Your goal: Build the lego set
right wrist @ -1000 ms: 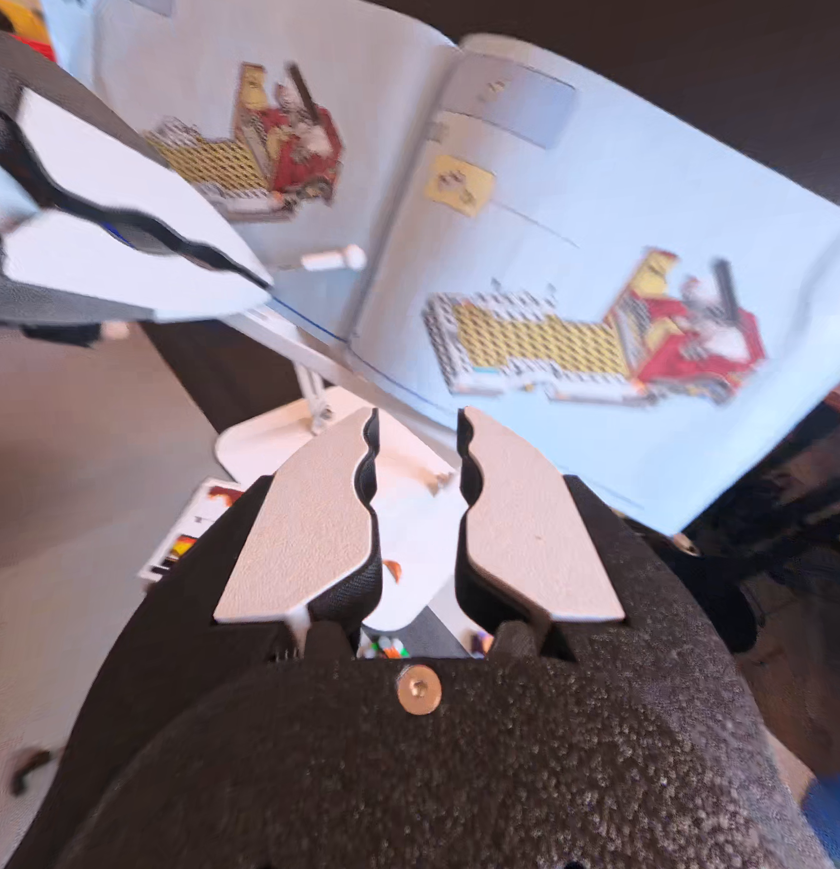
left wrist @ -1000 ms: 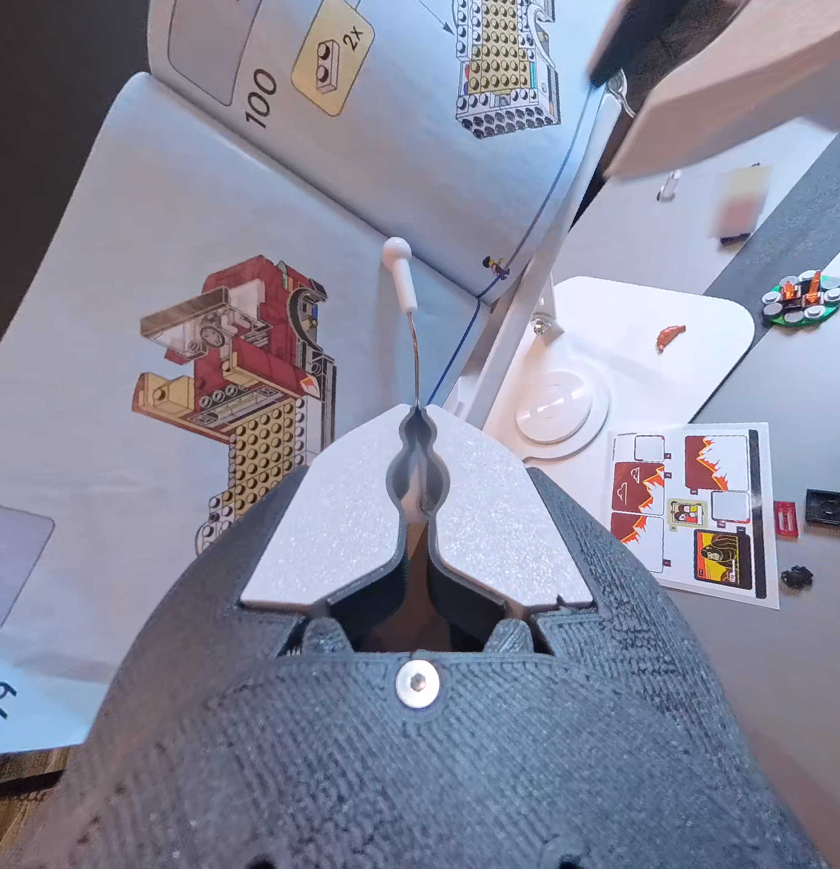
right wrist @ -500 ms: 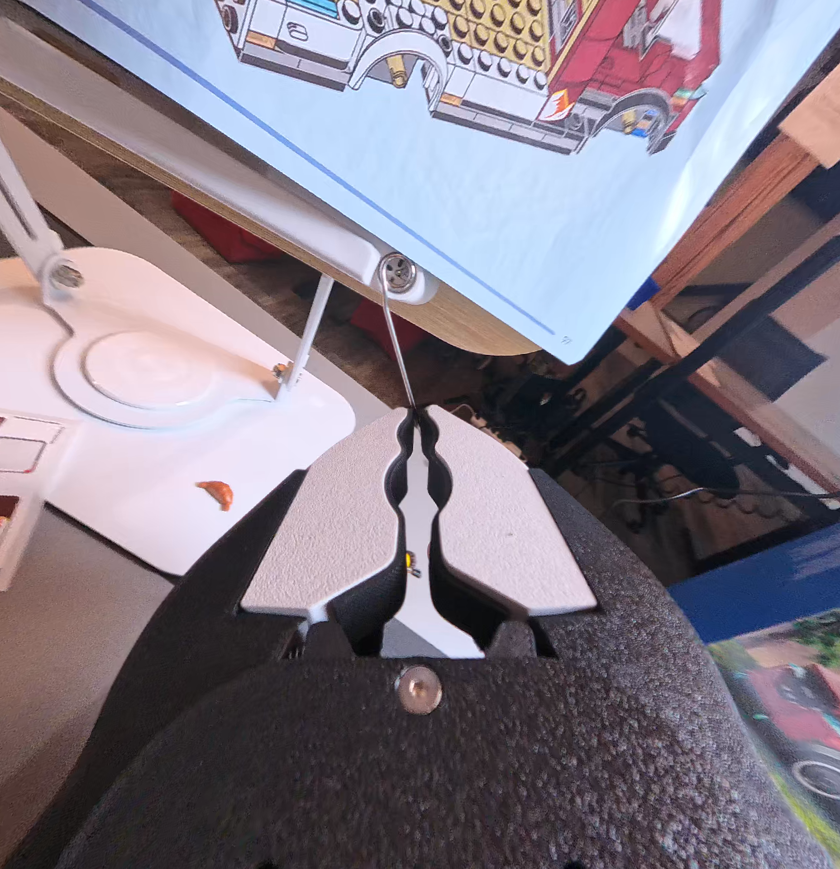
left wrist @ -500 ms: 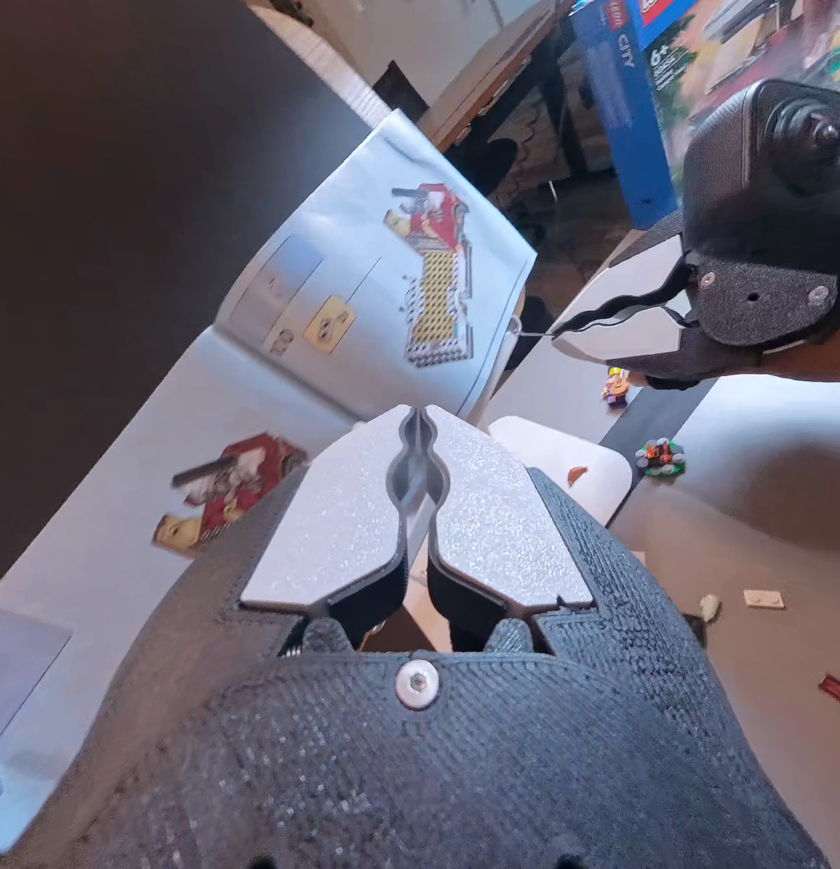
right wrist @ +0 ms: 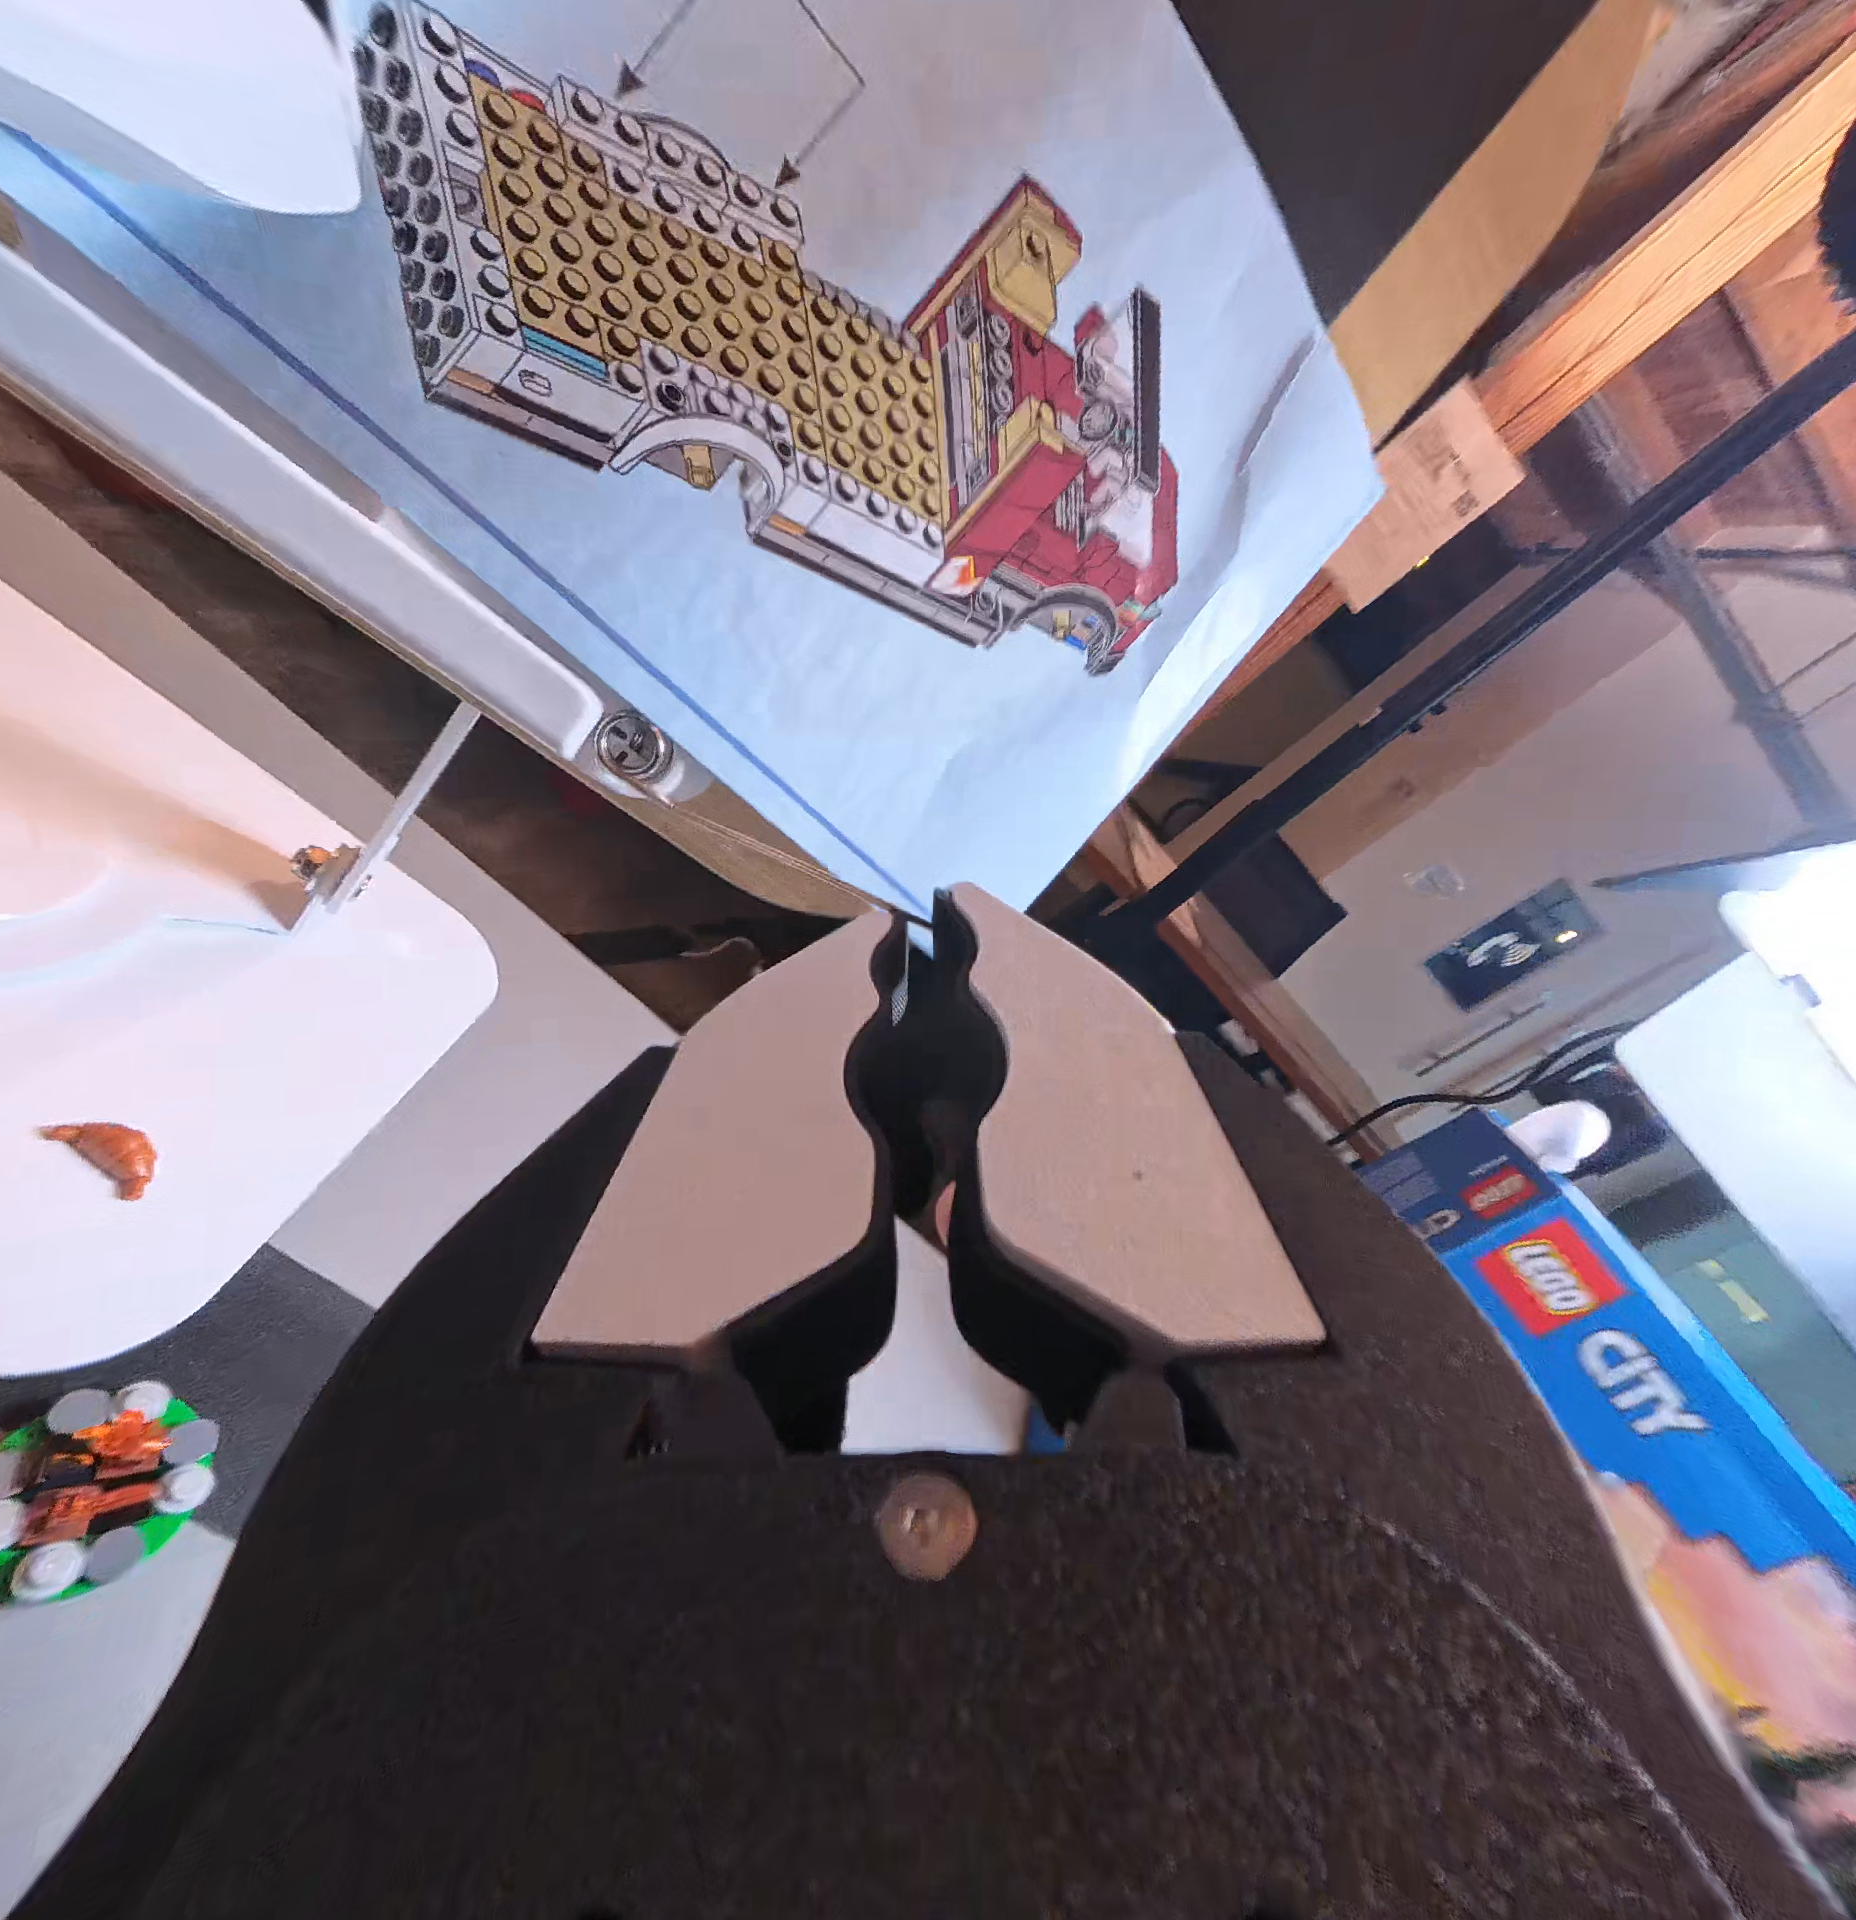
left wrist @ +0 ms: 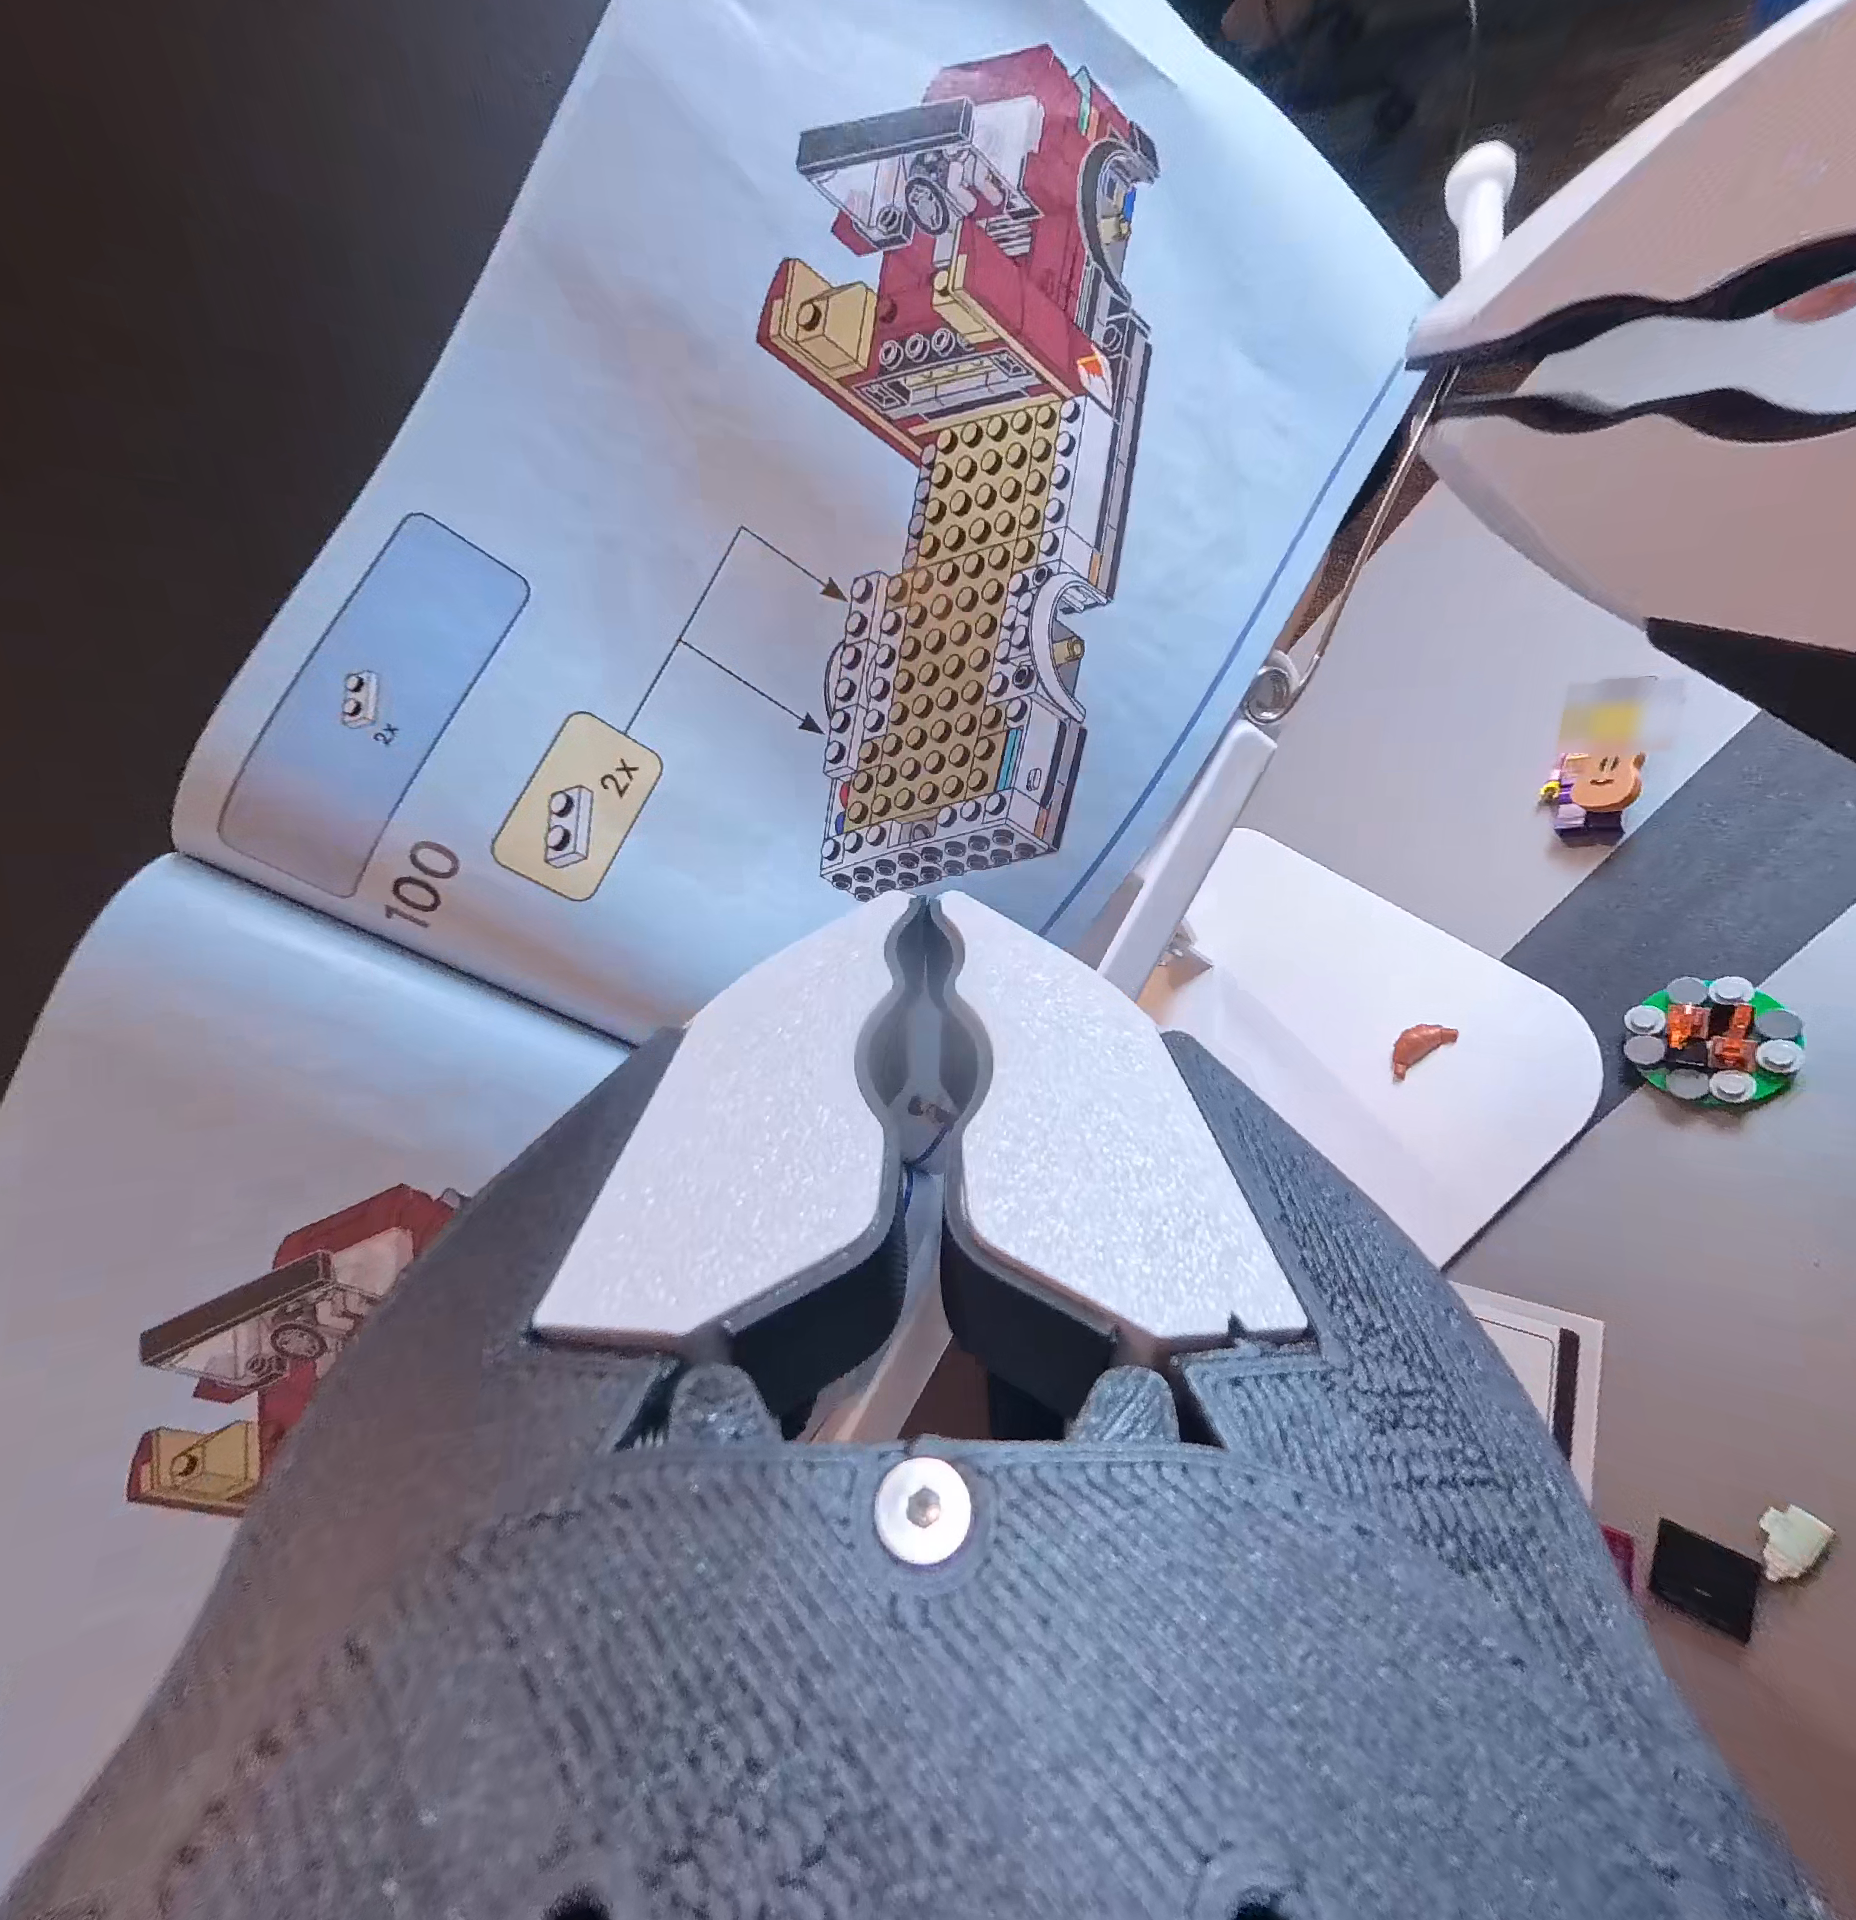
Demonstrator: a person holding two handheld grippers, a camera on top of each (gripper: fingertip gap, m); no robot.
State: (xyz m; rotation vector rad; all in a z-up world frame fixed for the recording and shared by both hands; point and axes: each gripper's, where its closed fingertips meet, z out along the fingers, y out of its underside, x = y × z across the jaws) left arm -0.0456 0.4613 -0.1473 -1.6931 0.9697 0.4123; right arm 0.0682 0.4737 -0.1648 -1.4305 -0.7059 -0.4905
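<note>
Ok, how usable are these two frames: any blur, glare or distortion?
Left wrist view: sharp on the instruction booklet, wide-angle bending at the edges, right gripper slightly smeared. Right wrist view: softer, motion blur on the blue box and round green piece; white stand base nearly washed out.

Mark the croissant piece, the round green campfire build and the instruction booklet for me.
croissant piece (left wrist: 1426, 1046), left wrist view, middle of its curved body.
round green campfire build (left wrist: 1712, 1045), left wrist view, orange centre.
instruction booklet (left wrist: 612, 436), left wrist view, bare blue part of the upper page.

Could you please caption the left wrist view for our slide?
Shut left gripper faces the open instruction booklet on its white stand.
</note>
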